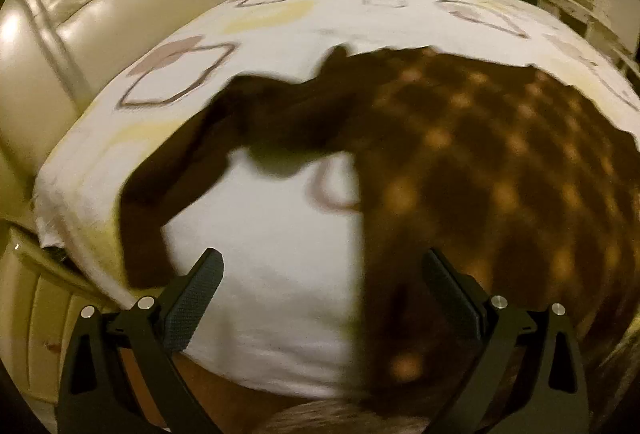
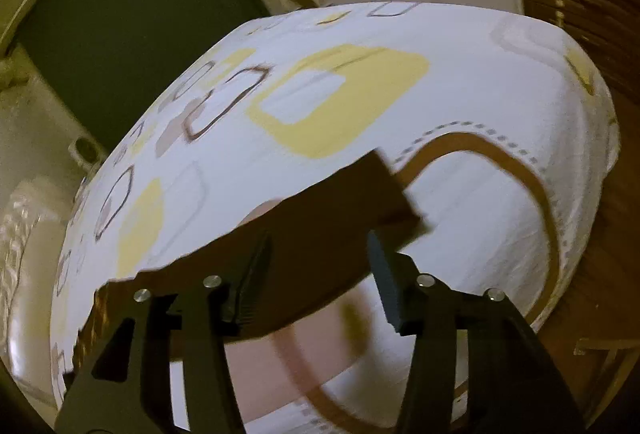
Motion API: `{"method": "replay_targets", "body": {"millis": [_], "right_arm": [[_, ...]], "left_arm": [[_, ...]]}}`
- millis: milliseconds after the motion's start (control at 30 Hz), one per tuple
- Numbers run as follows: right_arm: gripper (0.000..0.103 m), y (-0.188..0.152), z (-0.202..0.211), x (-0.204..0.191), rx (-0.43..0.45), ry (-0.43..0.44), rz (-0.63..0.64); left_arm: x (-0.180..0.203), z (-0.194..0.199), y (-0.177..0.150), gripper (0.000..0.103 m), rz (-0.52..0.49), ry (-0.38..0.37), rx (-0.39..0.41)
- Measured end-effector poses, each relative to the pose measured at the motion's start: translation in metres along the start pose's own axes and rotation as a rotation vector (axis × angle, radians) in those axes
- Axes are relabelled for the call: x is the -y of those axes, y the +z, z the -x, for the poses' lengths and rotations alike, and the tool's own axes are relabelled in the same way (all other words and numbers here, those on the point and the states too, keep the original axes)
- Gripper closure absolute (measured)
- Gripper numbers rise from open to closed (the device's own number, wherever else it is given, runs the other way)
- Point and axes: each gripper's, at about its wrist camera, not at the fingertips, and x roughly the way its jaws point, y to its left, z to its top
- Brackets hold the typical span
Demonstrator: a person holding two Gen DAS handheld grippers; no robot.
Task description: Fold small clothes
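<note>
Looking down: we see a bed (image 1: 280, 314) under both claws, and we list what lies on it from largest to smallest.
Bed: we see a white sheet (image 2: 460, 105) printed with yellow and brown rounded squares covering it; a cream padded headboard (image 1: 100, 13) stands at the left in the left wrist view.
Wooden floor: we see it to the right of the bed in the right wrist view (image 2: 592, 298).
Garment: we see a dark brown piece of clothing (image 1: 500, 161) with pale orange spots spread flat on the sheet, filling the right half of the left wrist view; a plain dark sleeve (image 1: 180, 173) reaches out to the left and bends down toward the bed's edge.
Garment edge: in the right wrist view we see the brown cloth (image 2: 320, 218) lying across the sheet, its corner between the two fingers; motion blur hides finer detail.
Left claw (image 1: 323, 270): we see its fingers spread wide and released, above bare sheet beside the garment's left edge.
Right claw (image 2: 320, 254): we see its fingers apart with the cloth edge between them; whether they touch the cloth we cannot tell.
</note>
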Motion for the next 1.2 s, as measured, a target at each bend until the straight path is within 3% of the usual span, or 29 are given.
{"method": "replay_targets", "body": {"millis": [67,133,367,467,533,567,633,733,767,800,933,1200], "right_arm": [[0.051,-0.007,-0.002,-0.014,-0.019,0.025,0.027],[0.050,-0.016,-0.006,-0.030,-0.050,0.057,0.050],[0.049,-0.046,-0.012,-0.075,-0.110,0.108,0.132],[0.049,-0.058,-0.013,-0.093,-0.134,0.126,0.169],[0.049,-0.064,-0.012,-0.104,-0.139,0.132,0.194],[0.049,-0.068,-0.013,-0.110,-0.145,0.136,0.209],[0.049,-0.076,-0.015,-0.120,-0.159,0.144,0.228],[0.049,-0.089,-0.018,-0.132,-0.177,0.159,0.239],[0.049,-0.093,-0.019,-0.137,-0.181,0.164,0.245],[0.049,-0.098,-0.019,-0.139,-0.185,0.168,0.250],[0.049,-0.115,-0.020,-0.154,-0.207,0.189,0.265],[0.049,-0.141,-0.020,-0.190,-0.218,0.214,0.313]], "left_arm": [[-0.031,-0.004,-0.008,0.004,0.077,-0.002,-0.018],[-0.059,-0.007,-0.014,0.005,0.127,0.052,-0.011],[-0.104,-0.037,-0.022,0.005,0.129,0.190,-0.035],[-0.117,-0.043,-0.020,0.006,0.123,0.192,-0.029],[-0.130,-0.042,-0.018,0.034,0.135,0.145,-0.023],[-0.135,-0.044,-0.018,0.057,0.147,0.091,-0.038],[-0.149,-0.048,-0.017,0.061,0.197,0.000,-0.060],[-0.150,-0.051,-0.015,0.065,0.149,-0.006,-0.066],[-0.149,-0.050,-0.014,0.073,0.136,-0.005,-0.067],[-0.151,-0.050,-0.014,0.088,0.135,-0.012,-0.073],[-0.167,-0.045,-0.005,0.093,0.178,-0.055,-0.095],[-0.240,-0.011,0.051,0.093,0.364,-0.152,0.006]]}}
